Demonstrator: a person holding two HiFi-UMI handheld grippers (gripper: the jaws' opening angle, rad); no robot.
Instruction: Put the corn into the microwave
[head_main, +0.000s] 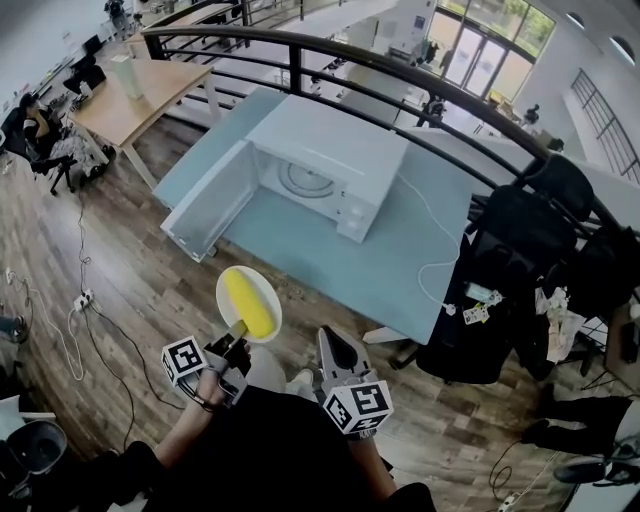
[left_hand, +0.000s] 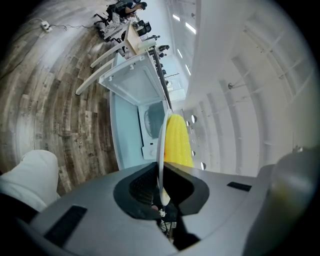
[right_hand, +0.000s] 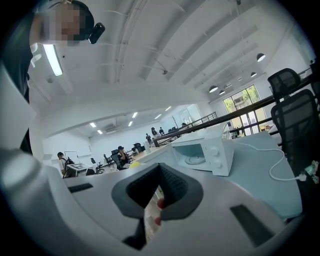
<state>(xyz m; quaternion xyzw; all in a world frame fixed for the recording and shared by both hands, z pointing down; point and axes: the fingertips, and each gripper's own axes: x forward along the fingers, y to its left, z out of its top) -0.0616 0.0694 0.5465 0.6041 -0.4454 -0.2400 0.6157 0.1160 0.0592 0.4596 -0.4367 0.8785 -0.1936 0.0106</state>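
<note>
Left claw (head_main: 237, 337) is clamped on the rim of the white plate (head_main: 226, 285), with the corn (head_main: 251, 303) lying on it just ahead. The open microwave (head_main: 330, 165) sits further ahead on the desk (head_main: 400, 250). Right claw (head_main: 337, 348) is pinched together, empty.

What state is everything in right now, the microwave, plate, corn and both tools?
Microwave: door open, turntable bare.
Plate: gripped at its rim, held in the air.
Corn: lying on the plate.
Left tool: shut on the plate.
Right tool: shut, holding nothing.
</note>
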